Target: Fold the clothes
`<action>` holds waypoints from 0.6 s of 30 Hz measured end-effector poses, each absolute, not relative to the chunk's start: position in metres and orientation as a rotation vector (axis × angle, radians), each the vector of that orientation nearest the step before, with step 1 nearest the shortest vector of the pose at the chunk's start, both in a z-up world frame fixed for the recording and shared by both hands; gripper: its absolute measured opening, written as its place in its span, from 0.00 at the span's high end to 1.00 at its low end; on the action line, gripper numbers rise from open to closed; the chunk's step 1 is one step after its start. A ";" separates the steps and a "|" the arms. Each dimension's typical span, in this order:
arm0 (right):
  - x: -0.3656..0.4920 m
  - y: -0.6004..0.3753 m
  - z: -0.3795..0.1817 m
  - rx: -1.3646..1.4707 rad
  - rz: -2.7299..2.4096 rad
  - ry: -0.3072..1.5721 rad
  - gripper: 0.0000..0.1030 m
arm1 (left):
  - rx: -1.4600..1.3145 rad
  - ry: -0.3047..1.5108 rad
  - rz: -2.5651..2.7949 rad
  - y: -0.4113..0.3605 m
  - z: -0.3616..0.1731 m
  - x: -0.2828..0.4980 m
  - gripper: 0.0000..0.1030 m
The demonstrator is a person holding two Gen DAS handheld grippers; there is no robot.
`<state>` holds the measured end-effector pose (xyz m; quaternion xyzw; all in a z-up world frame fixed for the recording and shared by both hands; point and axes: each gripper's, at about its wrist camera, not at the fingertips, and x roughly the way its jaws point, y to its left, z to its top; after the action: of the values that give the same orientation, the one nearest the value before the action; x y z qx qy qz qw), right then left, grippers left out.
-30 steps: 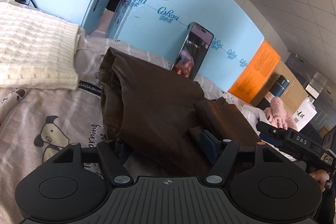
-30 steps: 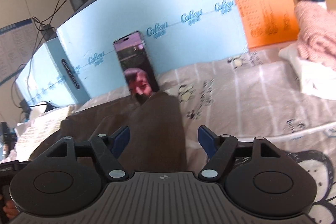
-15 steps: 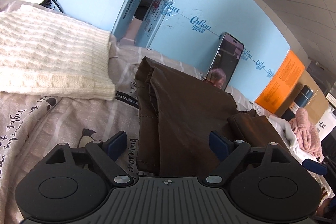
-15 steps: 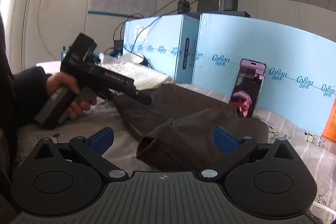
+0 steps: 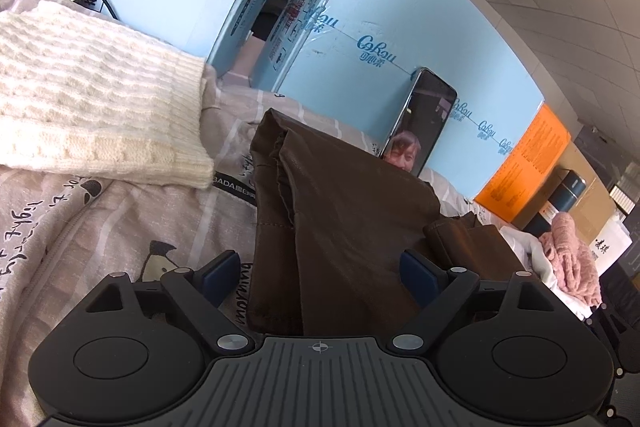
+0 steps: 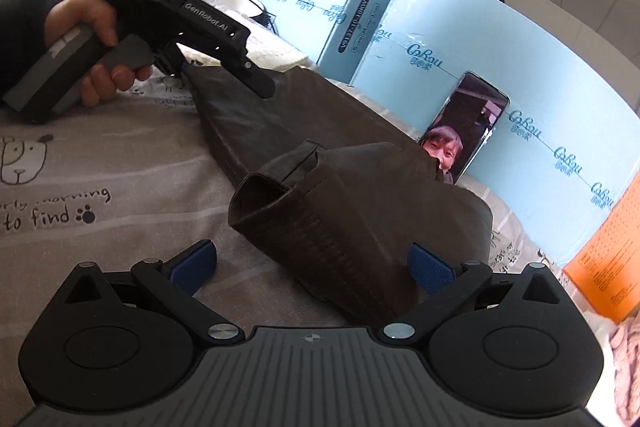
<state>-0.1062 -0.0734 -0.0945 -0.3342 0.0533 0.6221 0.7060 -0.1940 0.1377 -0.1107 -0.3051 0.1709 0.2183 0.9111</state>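
A dark brown garment (image 5: 344,219) lies folded on the printed bedsheet (image 5: 80,227). My left gripper (image 5: 320,275) is open, its fingers on either side of the garment's near end, holding nothing. In the right wrist view the same garment (image 6: 352,203) shows a folded-over end with an open hem. My right gripper (image 6: 312,265) is open around that end, empty. The left gripper's body (image 6: 172,23), held by a hand, hovers over the garment's far end.
A cream knit sweater (image 5: 88,99) lies at the left. Light blue boxes (image 5: 380,39) stand along the back, with a phone (image 5: 424,119) leaning on them. An orange sheet (image 5: 524,163), a dark flask (image 5: 560,199) and a pink knit item (image 5: 572,259) are at the right.
The left gripper has opened, let go of the brown garment and drawn back a little. The right gripper has swung left and down over the garment's folded end.
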 end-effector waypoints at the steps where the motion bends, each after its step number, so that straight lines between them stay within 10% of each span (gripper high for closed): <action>1: -0.105 -0.071 -0.093 -0.761 1.368 0.108 0.00 | -0.633 0.349 0.447 0.138 -0.111 -0.195 0.13; 14: -0.040 -0.044 -0.065 -0.301 1.159 0.272 0.07 | -0.661 0.341 0.400 0.139 -0.110 -0.197 0.10; 18: -0.045 -0.039 -0.071 -0.331 1.278 0.293 0.75 | -0.666 0.341 0.396 0.140 -0.111 -0.197 0.10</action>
<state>-0.0452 -0.0389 -0.0706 -0.1533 0.1354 0.5914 0.7800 -0.1969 0.1398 -0.1107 -0.3233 0.1653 0.1923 0.9117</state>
